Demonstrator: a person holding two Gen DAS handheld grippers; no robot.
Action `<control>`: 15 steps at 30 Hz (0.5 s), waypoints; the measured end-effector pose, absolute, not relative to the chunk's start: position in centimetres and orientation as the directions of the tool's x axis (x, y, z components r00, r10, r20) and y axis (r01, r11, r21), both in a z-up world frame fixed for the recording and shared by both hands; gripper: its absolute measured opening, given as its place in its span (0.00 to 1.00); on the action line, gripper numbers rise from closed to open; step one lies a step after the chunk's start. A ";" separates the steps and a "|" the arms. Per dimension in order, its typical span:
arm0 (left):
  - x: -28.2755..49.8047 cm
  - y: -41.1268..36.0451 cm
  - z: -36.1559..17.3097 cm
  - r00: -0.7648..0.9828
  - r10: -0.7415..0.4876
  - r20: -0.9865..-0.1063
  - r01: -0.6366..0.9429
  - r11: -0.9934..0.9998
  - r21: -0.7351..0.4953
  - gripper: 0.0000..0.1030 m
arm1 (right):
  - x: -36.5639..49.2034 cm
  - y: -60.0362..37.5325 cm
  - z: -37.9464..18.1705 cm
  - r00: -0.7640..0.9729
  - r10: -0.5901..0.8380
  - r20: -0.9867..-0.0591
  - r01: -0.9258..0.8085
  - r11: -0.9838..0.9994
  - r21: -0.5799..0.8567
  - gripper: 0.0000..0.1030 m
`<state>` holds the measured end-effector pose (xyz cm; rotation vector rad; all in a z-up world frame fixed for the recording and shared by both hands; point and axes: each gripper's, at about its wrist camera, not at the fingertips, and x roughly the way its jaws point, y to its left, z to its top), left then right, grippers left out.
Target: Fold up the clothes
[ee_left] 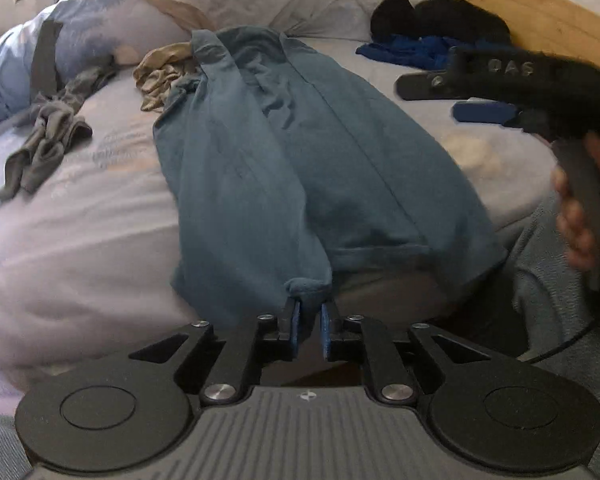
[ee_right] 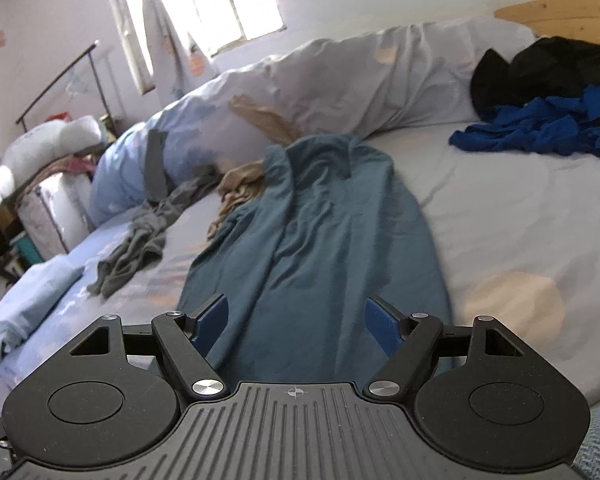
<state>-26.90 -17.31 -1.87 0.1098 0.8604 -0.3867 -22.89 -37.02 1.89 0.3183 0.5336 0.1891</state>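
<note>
A teal garment (ee_left: pixel 300 152) lies lengthwise on the bed, creased, with its near hem at the mattress edge. My left gripper (ee_left: pixel 310 318) is at that near edge, shut on a bunched bit of the hem (ee_left: pixel 306 286). My right gripper (ee_right: pixel 296 320) hovers open over the near end of the same teal garment (ee_right: pixel 324 240), nothing between its blue pads (ee_right: pixel 212 318). From the left wrist view, the right gripper (ee_left: pixel 450 98) hangs open above the bed on the right, held by a hand (ee_left: pixel 576 220).
A crumpled grey garment (ee_left: pixel 44 140), a beige one (ee_left: pixel 160 76), a bright blue one (ee_right: pixel 540 128) and a black one (ee_right: pixel 548 68) lie around the bed. Pillows and a duvet (ee_right: pixel 340 76) line the far side, by a wooden headboard (ee_right: pixel 560 12). Clutter and a rail (ee_right: pixel 56 80) stand left.
</note>
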 end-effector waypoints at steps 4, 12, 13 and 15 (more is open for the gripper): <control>-27.9 -15.5 -1.4 0.620 -0.254 -0.742 0.246 0.961 -0.124 0.57 | -22.7 -35.7 1.9 0.832 0.287 -0.475 -0.145 0.939 0.313 0.76; -28.2 -8.6 -0.7 0.708 -0.079 -0.702 -0.186 0.938 -0.293 0.63 | -23.4 -30.5 2.2 0.785 0.386 -0.485 -0.367 0.920 0.138 0.75; -28.3 -7.5 -0.6 0.717 -0.065 -0.694 -0.232 0.916 -0.326 0.63 | -23.7 -29.0 1.9 0.769 0.399 -0.500 -0.420 0.904 0.075 0.74; -28.4 -6.1 -0.6 0.714 -0.051 -0.699 -0.296 0.882 -0.367 0.65 | -24.3 -25.9 1.0 0.732 0.423 -0.534 -0.524 0.851 -0.044 0.71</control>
